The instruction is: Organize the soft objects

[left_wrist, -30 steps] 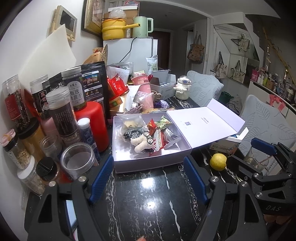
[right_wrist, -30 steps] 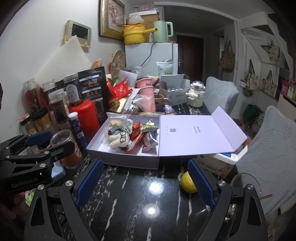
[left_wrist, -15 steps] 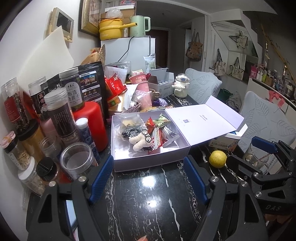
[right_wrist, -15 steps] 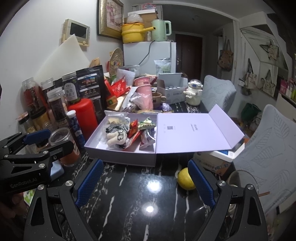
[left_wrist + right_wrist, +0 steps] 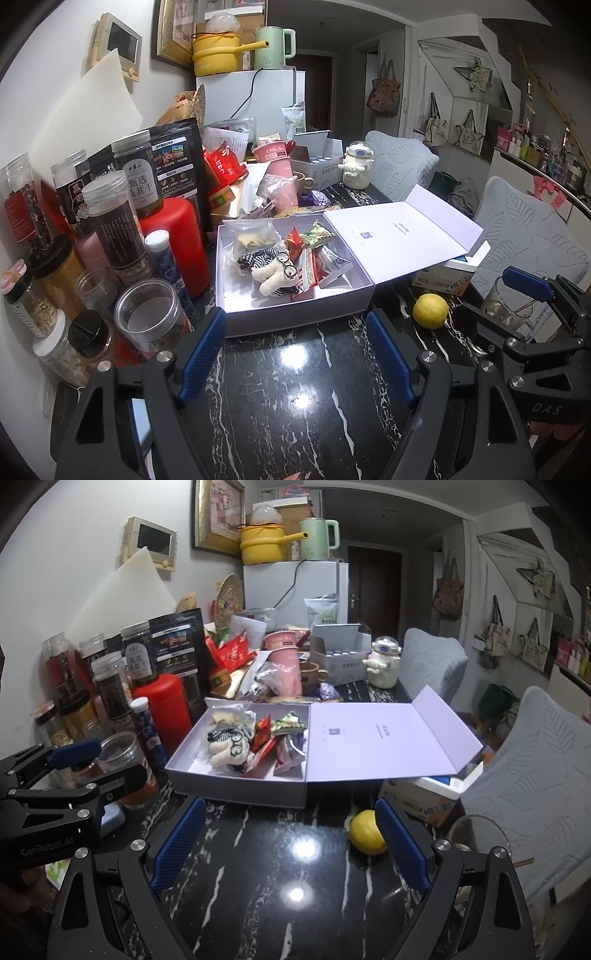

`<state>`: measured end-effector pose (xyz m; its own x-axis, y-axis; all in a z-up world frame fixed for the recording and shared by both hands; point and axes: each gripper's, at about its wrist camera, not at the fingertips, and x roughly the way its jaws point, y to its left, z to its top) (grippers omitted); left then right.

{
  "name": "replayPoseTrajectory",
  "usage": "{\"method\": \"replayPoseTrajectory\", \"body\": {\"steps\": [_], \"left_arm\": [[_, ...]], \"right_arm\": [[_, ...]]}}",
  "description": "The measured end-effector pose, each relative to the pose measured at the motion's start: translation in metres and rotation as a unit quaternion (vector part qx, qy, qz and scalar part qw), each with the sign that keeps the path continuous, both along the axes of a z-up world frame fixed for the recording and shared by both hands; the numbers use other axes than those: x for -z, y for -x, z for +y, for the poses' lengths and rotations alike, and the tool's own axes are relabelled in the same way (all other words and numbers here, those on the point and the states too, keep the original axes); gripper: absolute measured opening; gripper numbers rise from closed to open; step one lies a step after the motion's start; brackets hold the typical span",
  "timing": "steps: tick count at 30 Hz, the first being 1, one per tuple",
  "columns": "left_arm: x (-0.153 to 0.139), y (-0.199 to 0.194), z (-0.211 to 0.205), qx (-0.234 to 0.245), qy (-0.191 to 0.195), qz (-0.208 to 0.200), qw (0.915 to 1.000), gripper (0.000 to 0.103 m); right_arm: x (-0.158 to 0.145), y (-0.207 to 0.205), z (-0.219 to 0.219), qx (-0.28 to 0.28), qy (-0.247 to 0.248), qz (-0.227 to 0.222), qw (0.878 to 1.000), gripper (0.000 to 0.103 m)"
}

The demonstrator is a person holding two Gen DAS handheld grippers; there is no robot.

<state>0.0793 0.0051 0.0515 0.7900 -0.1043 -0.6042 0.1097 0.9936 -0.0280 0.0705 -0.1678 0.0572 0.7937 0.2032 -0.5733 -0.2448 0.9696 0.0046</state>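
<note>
Two hand-held grippers, left (image 5: 295,349) and right (image 5: 290,843), are hovering spread and empty; one plush toy (image 5: 275,277) is lying half-buried in one open box (image 5: 295,314) at centre frame.

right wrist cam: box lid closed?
No. The lavender box lies open, its lid folded out flat to the right, contents exposed.
</note>
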Motion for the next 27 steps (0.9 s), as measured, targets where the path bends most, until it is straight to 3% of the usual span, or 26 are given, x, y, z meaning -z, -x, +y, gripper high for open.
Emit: {"method": "replayPoseTrajectory", "body": {"steps": [27], "left_arm": [[0.0023,0.0024,-0.0084,0.013,-0.009,0.003,0.9999,0.078]], "right_arm": [[-0.0006,0.0031,-0.0082,0.015,0.006,0.001,1.0,0.094]]}}
